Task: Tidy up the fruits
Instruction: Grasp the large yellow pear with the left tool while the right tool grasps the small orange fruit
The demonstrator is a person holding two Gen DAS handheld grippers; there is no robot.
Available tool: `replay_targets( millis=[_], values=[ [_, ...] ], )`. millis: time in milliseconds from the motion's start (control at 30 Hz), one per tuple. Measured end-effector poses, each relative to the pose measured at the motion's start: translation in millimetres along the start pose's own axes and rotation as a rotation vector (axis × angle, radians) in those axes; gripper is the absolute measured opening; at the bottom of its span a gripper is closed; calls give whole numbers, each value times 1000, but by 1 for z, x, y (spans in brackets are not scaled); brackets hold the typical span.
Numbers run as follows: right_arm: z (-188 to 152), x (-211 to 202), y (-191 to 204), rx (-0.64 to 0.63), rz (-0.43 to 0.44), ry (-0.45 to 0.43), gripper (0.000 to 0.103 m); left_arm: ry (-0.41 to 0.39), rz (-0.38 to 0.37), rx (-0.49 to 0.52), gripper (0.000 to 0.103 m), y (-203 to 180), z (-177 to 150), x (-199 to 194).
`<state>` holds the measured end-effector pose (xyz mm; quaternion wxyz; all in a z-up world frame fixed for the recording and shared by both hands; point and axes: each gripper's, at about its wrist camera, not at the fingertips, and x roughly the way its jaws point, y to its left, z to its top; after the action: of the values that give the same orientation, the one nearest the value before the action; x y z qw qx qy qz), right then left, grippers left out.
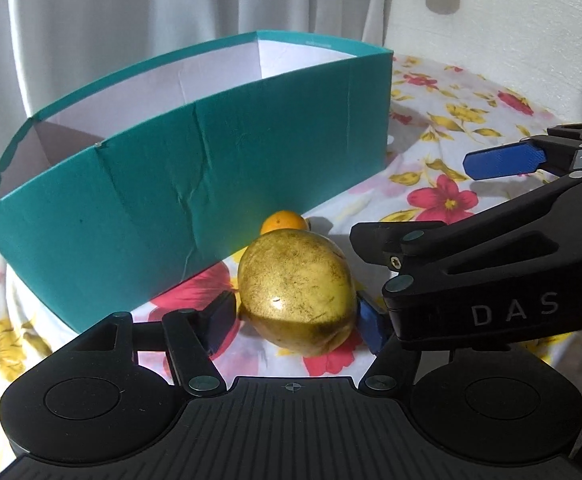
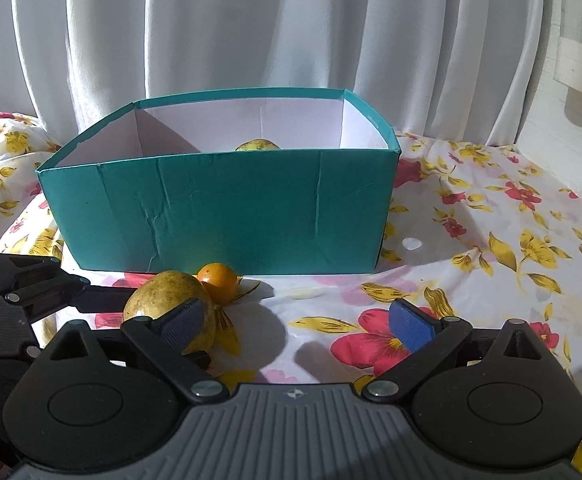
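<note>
A: Left gripper (image 1: pixel 295 316) first; straddling the yellow-green fruit (image 1: pixel 296 292), one blue pad just beside each flank; touching on the right side perhaps, a sliver of gap on the left; not clearly clamped, so narrow around it but hold unproven.

B: Agreed; cannot tell closed from nearly closed. Right gripper (image 2: pixel 301 326)?

A: Spread wide, nothing between the pads; hovering over the flowered cloth (image 2: pixel 491 240), just right of the fruit.

B: Outward from there?

A: Small orange fruit (image 2: pixel 217 282) touching the far side of the yellow-green one, both resting on the cloth against the near wall of the teal box (image 2: pixel 219 208), toward its left half.

B: Step in hand?

A: Looks like the grasp on the yellow-green fruit, before any lift. Next move calls for firm closure on a rounded, probably slippery skin; then a rise above the box rim and a carry over the near wall; risk of nudging the orange one away.

B: Differences between views?

A: Right wrist view alone looks over the rim; a second yellow fruit (image 2: pixel 258 145) already inside, near the middle; also a white divider toward the left end. Left wrist view shows white inner walls only, no contents; gives instead the close look at pad spacing, and the right gripper's blue pad held clear at the right edge.
</note>
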<state>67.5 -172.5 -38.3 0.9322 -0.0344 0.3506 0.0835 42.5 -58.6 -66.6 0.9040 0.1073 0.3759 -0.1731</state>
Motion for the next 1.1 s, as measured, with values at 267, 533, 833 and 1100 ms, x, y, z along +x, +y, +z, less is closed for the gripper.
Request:
replay_targets(
  millis=[267, 533, 833, 1100],
  values=[
    [1, 4, 0, -4, 2, 13, 97, -19, -4, -20, 65, 4, 0, 1],
    [6, 21, 14, -45, 56, 41, 89, 10, 81, -84, 65, 29, -13, -13],
    [11, 60, 42, -144, 109, 79, 70, 11, 119, -155, 65, 51, -22, -19],
    [13, 69, 49, -174, 181, 59, 33, 0, 133, -147, 65, 49, -21, -18]
  ],
)
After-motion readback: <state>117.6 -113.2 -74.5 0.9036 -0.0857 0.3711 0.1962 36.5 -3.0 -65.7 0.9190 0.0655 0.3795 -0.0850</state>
